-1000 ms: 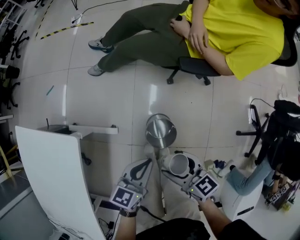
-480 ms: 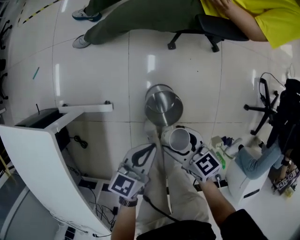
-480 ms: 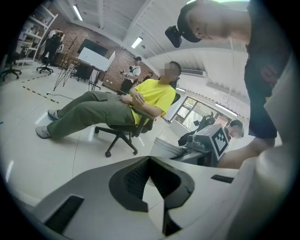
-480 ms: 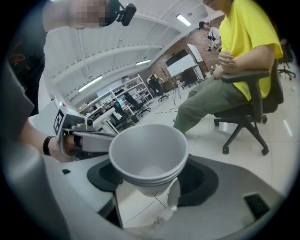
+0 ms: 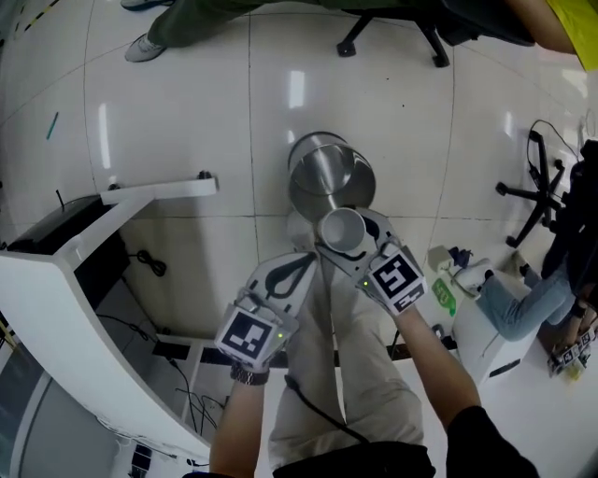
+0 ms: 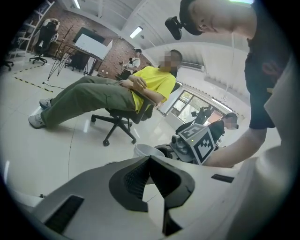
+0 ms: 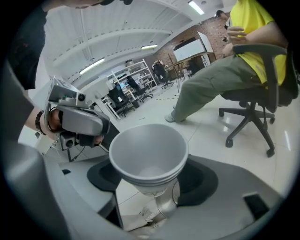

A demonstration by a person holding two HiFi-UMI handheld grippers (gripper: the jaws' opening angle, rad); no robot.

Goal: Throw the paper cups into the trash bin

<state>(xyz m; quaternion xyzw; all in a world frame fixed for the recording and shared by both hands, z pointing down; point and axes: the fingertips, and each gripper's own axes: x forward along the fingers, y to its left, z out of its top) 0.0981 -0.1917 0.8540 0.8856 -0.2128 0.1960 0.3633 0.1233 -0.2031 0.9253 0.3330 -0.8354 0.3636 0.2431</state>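
A stack of white paper cups sits upright, mouth up, between the jaws of my right gripper, which is shut on it. In the right gripper view the cups fill the middle of the right gripper. The round metal trash bin stands on the floor just beyond the cups, and its near rim meets them in the head view; a bit of the bin shows under the cups. My left gripper hangs to the left, shut and empty; the left gripper shows its tips touching.
A white desk fills the left side, with cables under it. An office chair base and a seated person's legs lie beyond the bin. A black chair and a white box stand at the right.
Both grippers have gone down and forward towards the bin. The cups, held throughout, now sit at the bin's near rim instead of short of it.
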